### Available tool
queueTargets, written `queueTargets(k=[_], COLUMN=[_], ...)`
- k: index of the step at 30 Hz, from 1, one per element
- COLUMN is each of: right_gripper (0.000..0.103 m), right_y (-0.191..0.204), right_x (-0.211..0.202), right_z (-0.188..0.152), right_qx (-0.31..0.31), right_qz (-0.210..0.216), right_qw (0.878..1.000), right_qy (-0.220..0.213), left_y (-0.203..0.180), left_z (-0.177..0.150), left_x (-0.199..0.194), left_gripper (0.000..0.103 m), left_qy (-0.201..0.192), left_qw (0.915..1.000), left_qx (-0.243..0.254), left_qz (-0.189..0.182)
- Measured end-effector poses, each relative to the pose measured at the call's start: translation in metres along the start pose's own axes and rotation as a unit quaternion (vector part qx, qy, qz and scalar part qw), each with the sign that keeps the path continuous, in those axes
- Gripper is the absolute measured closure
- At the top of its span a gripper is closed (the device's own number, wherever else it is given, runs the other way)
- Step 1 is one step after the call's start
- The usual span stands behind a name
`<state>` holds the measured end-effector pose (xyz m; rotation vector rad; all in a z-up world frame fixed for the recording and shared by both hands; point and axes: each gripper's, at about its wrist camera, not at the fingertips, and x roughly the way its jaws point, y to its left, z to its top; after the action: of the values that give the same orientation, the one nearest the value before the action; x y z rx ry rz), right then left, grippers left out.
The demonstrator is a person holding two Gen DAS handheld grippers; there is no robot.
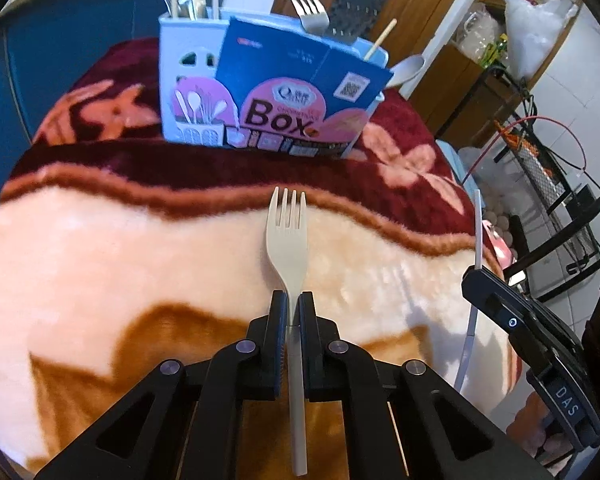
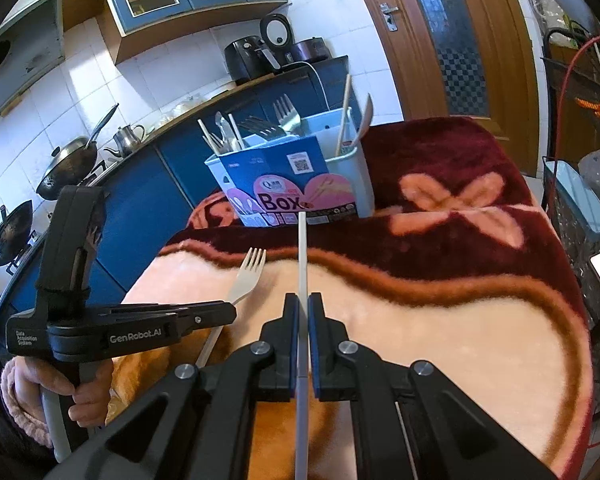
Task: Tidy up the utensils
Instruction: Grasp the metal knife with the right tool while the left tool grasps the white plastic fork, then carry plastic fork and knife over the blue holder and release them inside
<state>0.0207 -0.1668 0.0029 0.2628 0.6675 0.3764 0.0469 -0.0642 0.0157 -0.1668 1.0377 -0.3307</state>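
Note:
My left gripper (image 1: pixel 293 300) is shut on the handle of a cream plastic fork (image 1: pixel 287 236), tines pointing away toward the utensil box. That fork (image 2: pixel 249 276) and the left gripper (image 2: pixel 224 314) also show at the left of the right wrist view. My right gripper (image 2: pixel 303 304) is shut on a thin white stick (image 2: pixel 302 256), which looks like a straw or chopstick and points at the box. The same stick (image 1: pixel 477 232) and the right gripper (image 1: pixel 474 276) appear at the right of the left wrist view. The pale blue utensil box (image 1: pixel 180 92) (image 2: pixel 364 184) holds metal forks, spoons and chopsticks behind a blue and pink label card.
A plush blanket (image 1: pixel 140 260) in cream, brown and maroon covers the table. A person's hand (image 2: pixel 88 400) in a pink cuff holds the left gripper. A blue kitchen counter (image 2: pixel 160 176) with woks and a kettle lies behind. Wire racks (image 1: pixel 540 168) and cables stand to the right.

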Motion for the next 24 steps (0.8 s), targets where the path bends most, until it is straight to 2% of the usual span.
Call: queueTargets(k=[16,24], right_gripper=[0.097,0.097], right_y=[0.025,0.033], right_x=[-0.004,-0.008], right_z=[0.014,0.030], right_qx=[-0.020,-0.026], right_qz=[-0.002,-0.013], right_qw=[0.999,0.997], right_qy=[-0.041,-0.074], left_y=[0.011,0.014], left_z=[0.003,0.015], left_x=[-0.042,-0.061], left_gripper=[0.097,0.097], left_qy=[-0.082,-0.130], left_qw=[0.9965,0.9911], left_qx=[0.014,0.024], left_qz=[0.002,-0.012])
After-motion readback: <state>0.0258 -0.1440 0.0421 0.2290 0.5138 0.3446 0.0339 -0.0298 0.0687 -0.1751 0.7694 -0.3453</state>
